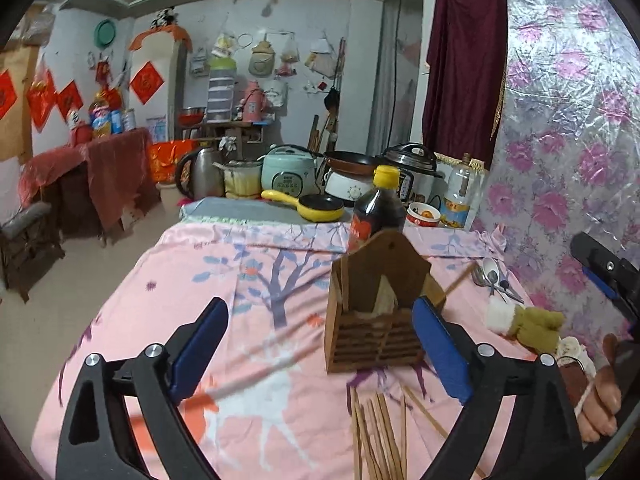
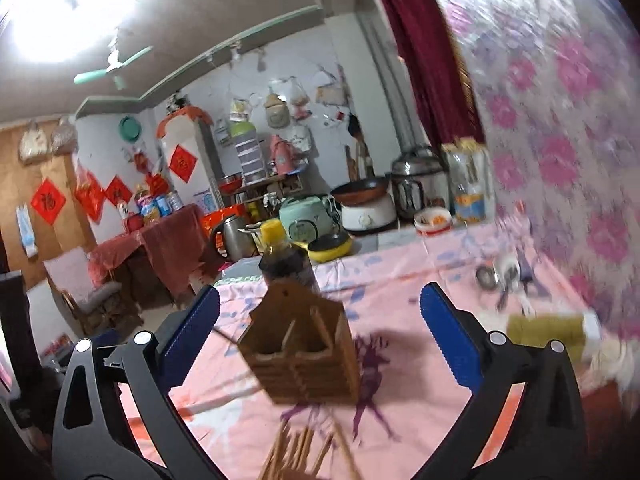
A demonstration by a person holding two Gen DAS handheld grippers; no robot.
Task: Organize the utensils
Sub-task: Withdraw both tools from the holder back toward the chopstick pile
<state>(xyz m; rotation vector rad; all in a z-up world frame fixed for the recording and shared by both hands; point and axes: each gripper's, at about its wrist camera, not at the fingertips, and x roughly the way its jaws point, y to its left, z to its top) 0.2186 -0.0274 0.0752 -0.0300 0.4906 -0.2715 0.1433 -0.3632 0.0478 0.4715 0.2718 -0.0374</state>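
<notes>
While the wooden holder (image 1: pixel 374 312) stands upright on the pink patterned cloth (image 1: pixel 256 280) covering the surface, both pairs of tongs are held wide apart with nothing clamped between them. The left tongs (image 1: pixel 320 350) are seen low over the cloth, their right blue pad just beside the holder's right edge. The right tongs (image 2: pixel 320 338) are seen above the holder (image 2: pixel 306 354), which lies between their blue pads without being touched. A bundle of wooden chopsticks (image 1: pixel 380 436) is spread loose on the cloth just in front of the holder, and the same bundle (image 2: pixel 304 454) is seen at the bottom of the right wrist view. One more chopstick (image 1: pixel 460 280) lies slanted behind the holder's right side. A few metal spoons (image 1: pixel 490 276) are gathered on the cloth near the floral wall. A dark sauce bottle with a yellow cap (image 1: pixel 378 208) stands directly behind the holder. A plush toy (image 1: pixel 528 322) lies right of the holder. The right wrist view is blurred, so the spoons there cannot be made out clearly.
</notes>
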